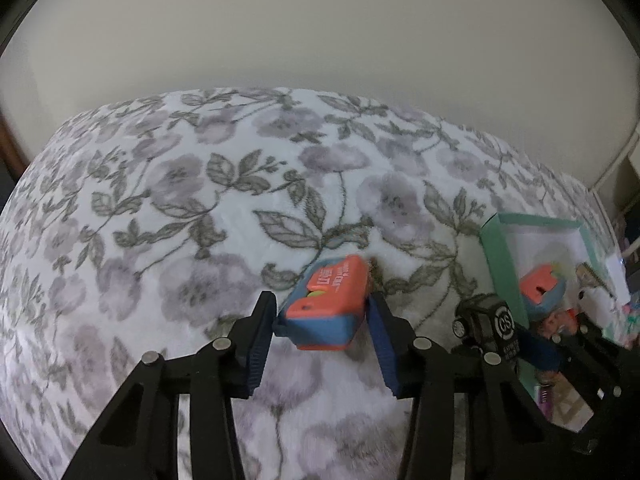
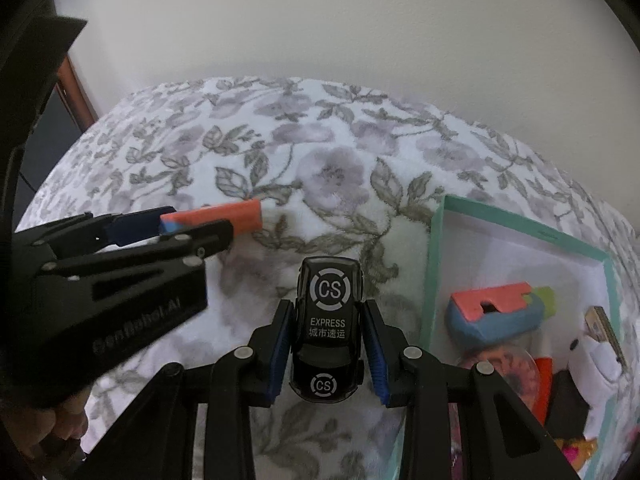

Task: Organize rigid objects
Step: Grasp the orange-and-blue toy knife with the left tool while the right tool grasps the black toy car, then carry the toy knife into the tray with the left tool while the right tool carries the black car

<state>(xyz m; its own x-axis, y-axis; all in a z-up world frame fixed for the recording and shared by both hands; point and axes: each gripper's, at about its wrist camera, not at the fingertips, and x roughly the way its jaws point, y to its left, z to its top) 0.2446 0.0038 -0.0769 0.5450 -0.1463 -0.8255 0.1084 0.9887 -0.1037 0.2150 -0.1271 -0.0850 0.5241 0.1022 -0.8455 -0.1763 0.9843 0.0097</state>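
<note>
left gripper (image 1: 324, 316) has its jaws pinching a small orange-and-blue plastic block (image 1: 326, 312) by its two long sides, lifted clear of the floral blanket (image 1: 160, 200). right gripper (image 2: 326, 344) has its jaws clamped on a black toy van (image 2: 327, 328) across its flanks, nose pointing far, also off the blanket. the mint-rimmed box (image 2: 436, 248) sits just right of the van and already has a similar orange-and-blue block (image 2: 496, 316) plus other small bits in it. judgement: both pieces are light, stiff, hard plastic; the van's glossy shell could slip, so hold the flat sides mid-body. the block is boxy and easy, its flat faces grip well. soft blanket gives an unsteady base.
</note>
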